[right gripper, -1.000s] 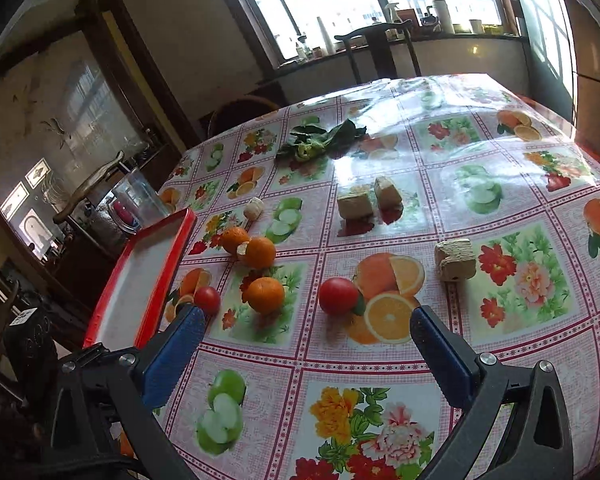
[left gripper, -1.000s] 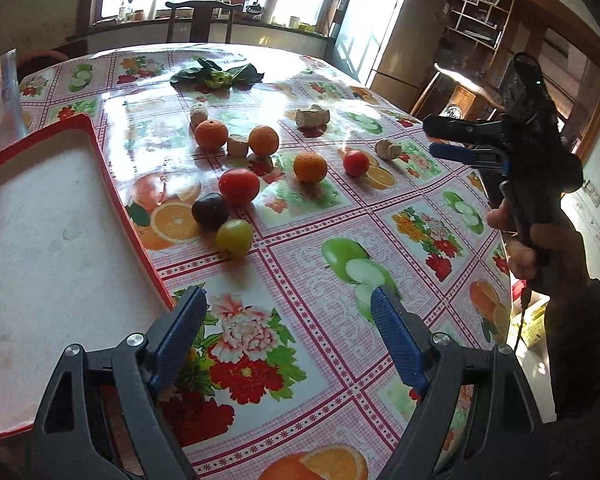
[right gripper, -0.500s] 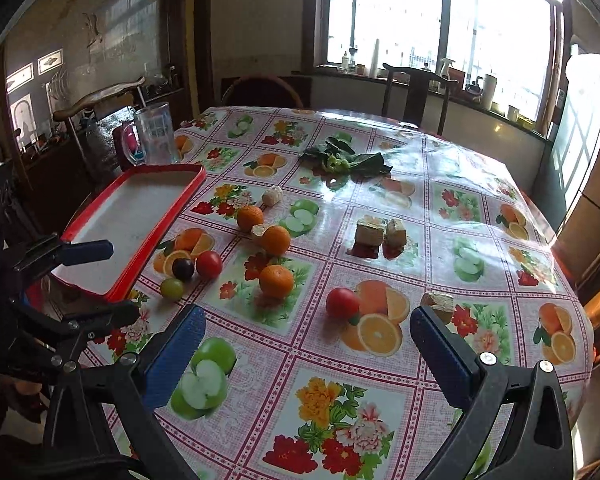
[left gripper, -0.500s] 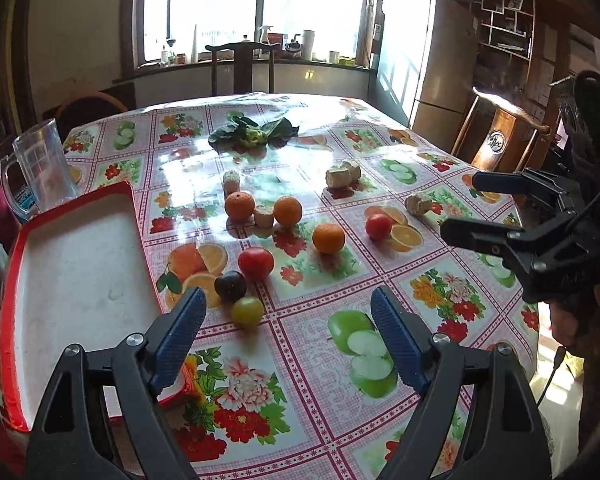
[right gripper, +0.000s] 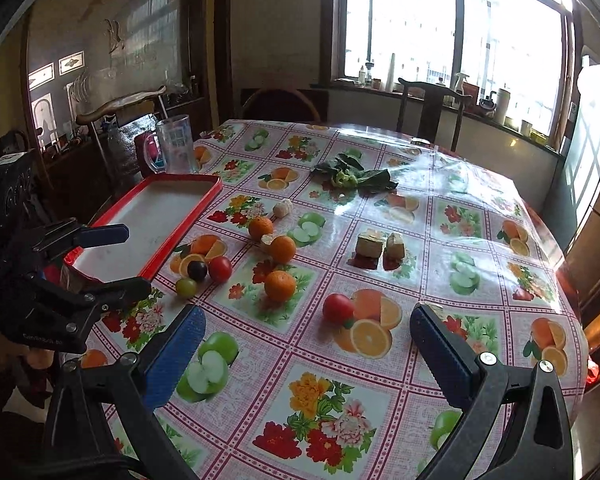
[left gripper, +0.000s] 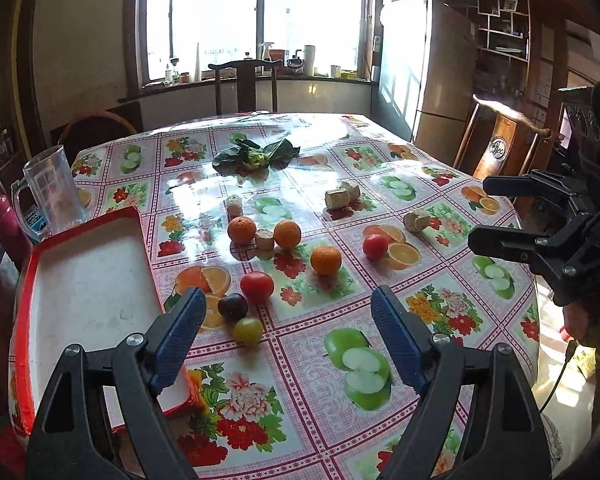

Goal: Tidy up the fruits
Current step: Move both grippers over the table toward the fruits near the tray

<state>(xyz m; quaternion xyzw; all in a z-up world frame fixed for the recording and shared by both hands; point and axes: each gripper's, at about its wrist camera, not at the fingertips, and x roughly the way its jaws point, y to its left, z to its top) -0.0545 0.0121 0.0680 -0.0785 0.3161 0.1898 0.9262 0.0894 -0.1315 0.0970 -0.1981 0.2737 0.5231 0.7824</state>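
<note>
Both grippers, left gripper (left gripper: 284, 334) and right gripper (right gripper: 308, 346), are hovering spread and empty beside the red tray (left gripper: 28, 264), so I'm guessing grabbing the green fruit (left gripper: 248, 330) nearest it is coming next.

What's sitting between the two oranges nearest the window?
A small tan chunk, maybe ginger, sits between the two oranges, touching or nearly so, in both views.

Left gripper (left gripper: 288, 332): black plastic frame, ribbed blue pads (left gripper: 178, 336) lining the jaws, silver screws (left gripper: 134, 339) at the joints. Right gripper (right gripper: 308, 348) matches, bare skin showing beneath its grip.
</note>
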